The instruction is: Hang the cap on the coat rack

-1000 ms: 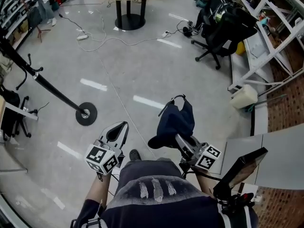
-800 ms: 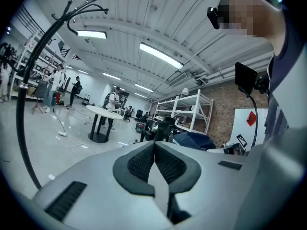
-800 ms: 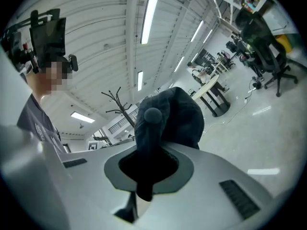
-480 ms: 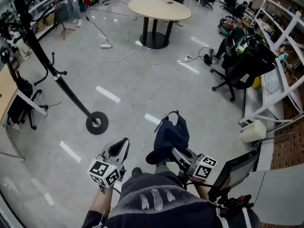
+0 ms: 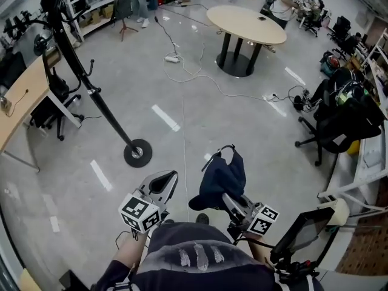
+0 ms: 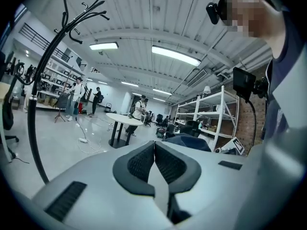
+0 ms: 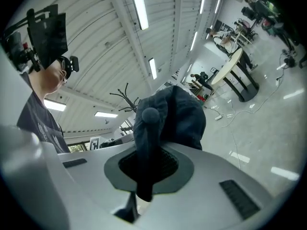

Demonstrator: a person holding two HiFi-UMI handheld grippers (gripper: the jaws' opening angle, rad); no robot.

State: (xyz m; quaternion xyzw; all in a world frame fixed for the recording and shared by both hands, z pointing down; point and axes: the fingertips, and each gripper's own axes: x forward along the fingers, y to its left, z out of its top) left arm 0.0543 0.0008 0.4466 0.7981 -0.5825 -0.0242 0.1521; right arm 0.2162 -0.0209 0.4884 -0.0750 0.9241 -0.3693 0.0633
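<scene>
A dark blue cap hangs from my right gripper, which is shut on the cap's edge low in the head view. In the right gripper view the cap fills the space above the jaws of the right gripper. My left gripper is beside it on the left, shut and empty; its pads meet. The black coat rack stands ahead to the left on a round base. Its hooks show high in the left gripper view, and small and far off in the right gripper view.
A round wooden table stands at the back, with cables across the grey floor. A black office chair loaded with gear is at the right, a desk and a chair at the left. People stand far back.
The view has swung left: the coat rack and its base now sit nearer the middle, the table farther right. Both grippers moved with it; the cap stays in the right gripper.
</scene>
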